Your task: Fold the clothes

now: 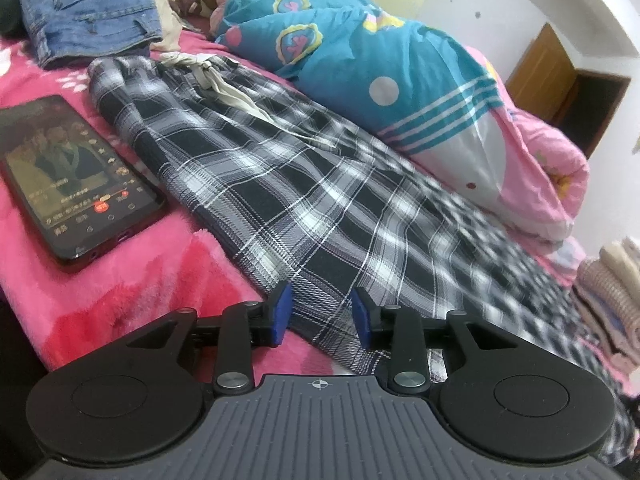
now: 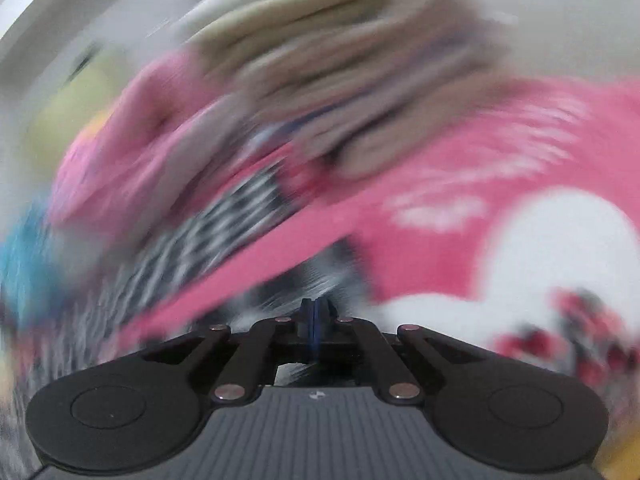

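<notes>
Now left claw (image 1: 320,312) open over plaid trousers (image 1: 280,184) hem; right claw (image 2: 316,316) closed.

Light: soft, even, indoor; faint shadows.
Left view: sharp centre, trousers (image 1: 280,184) smeared at right, fisheye-bent edges.
Right view: heavy motion blur throughout.

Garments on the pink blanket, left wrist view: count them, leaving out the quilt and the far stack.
2. The plaid trousers lie spread diagonally across the pink blanket, ahead of the open left tool. The folded jeans sit at the far left. Others may be hidden.
</notes>
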{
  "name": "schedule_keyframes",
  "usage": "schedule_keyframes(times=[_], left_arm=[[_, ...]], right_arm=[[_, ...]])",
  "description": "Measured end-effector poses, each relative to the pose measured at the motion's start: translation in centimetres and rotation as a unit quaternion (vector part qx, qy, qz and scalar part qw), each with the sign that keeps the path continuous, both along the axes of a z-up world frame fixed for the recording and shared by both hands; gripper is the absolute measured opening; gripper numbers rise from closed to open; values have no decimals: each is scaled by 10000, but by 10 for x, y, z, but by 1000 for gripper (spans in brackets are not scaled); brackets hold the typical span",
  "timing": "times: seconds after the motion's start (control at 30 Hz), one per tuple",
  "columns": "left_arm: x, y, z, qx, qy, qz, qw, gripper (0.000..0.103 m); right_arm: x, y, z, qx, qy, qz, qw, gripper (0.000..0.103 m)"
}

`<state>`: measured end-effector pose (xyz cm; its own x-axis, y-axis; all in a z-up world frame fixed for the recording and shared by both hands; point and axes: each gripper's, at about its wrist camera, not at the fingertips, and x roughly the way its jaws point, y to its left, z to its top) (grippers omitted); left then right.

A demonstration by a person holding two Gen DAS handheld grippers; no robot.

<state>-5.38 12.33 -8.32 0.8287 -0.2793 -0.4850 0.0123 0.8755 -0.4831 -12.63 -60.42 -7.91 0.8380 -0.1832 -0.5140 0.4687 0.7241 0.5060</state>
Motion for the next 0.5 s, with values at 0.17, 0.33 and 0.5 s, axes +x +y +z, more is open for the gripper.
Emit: schedule_keyframes(times=[0.17,0.33,0.5], left_arm=[[-3,7,-2,-170,-24,-110,9998,33],[-12,18,-6,-504,1,-145,9986,33],[-24,24,-12,-701,-118,-152,9974,33]], right_arm=[[-23,56,51,-1000,142,-66,9949,3],[2,170,72,-1391,40,1915,9716,34],[32,295,84,-1722,7,4102,8956,37]])
